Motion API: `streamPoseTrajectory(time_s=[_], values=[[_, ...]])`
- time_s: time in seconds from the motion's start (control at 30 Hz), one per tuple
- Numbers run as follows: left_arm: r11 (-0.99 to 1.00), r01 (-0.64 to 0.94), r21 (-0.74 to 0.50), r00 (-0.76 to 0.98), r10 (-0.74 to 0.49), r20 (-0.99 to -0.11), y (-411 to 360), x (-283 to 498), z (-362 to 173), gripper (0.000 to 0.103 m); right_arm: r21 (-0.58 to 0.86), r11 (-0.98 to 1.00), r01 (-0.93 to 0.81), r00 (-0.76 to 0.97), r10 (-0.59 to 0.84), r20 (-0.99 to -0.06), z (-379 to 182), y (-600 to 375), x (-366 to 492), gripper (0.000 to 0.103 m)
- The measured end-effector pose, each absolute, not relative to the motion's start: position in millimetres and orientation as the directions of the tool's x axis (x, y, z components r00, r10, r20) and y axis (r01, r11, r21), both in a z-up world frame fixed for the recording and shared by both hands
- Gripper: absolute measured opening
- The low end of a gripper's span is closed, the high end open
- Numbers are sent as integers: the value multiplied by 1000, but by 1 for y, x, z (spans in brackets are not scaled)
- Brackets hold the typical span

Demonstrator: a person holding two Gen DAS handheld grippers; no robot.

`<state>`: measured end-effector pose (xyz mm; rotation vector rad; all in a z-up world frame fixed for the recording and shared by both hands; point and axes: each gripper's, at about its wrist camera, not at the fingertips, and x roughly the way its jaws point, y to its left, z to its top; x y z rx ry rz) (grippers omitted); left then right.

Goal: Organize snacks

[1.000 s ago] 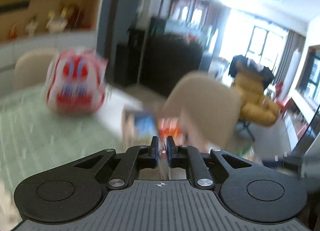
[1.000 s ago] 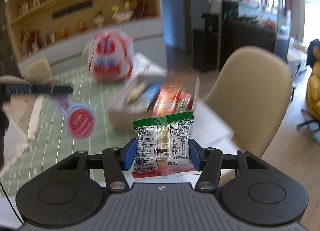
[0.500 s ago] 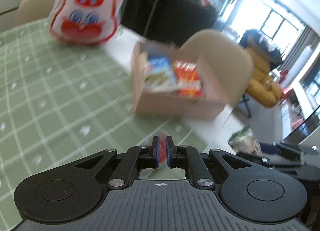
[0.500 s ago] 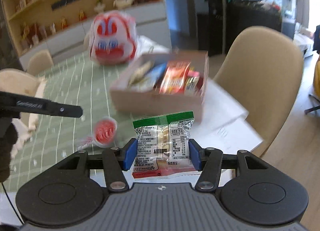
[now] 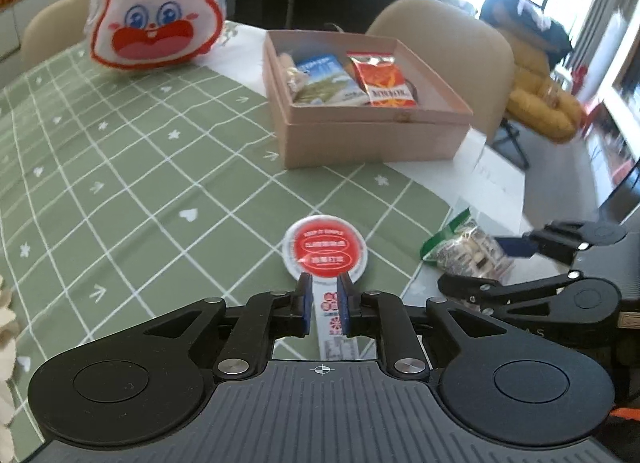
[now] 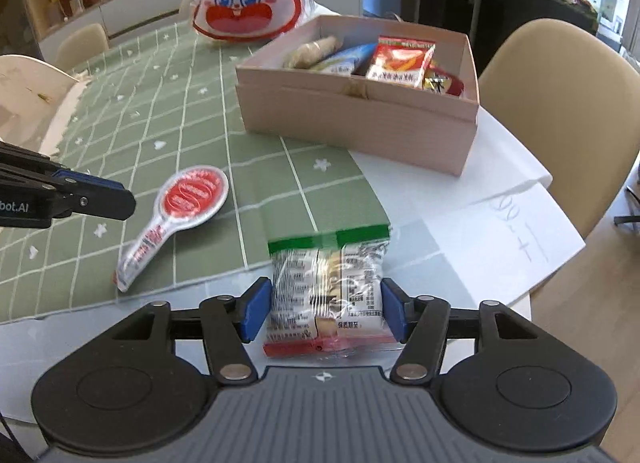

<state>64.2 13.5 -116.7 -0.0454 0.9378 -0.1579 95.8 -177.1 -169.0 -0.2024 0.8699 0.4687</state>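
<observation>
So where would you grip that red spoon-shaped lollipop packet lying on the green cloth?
Probably by the narrow flat handle, coming from its tail end along its length, as the left gripper is lined up now. The round head looks too wide for those jaws.

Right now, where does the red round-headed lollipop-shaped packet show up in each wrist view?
Left wrist view: the lollipop-shaped packet lies bottom centre on the green cloth, its stem between the left gripper fingers.
Right wrist view: it lies lower left, just right of the left gripper's tip.
Shared landmark: the pink box of snacks behind it, in the right view.
</observation>
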Motion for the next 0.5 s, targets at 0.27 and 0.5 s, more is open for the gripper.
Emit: streamPoseTrajectory(time_s=[0.27,0.5], values=[[963,257,85,577,-83,-812,-31,55,-141,29,-15,888,-460,584,290,-758,-173,-178,87,73],[980,197,-36,591,-149,-793,-13,56,-135,41,-16,890,-455,598,291,-747,-176,-179,83,79]])
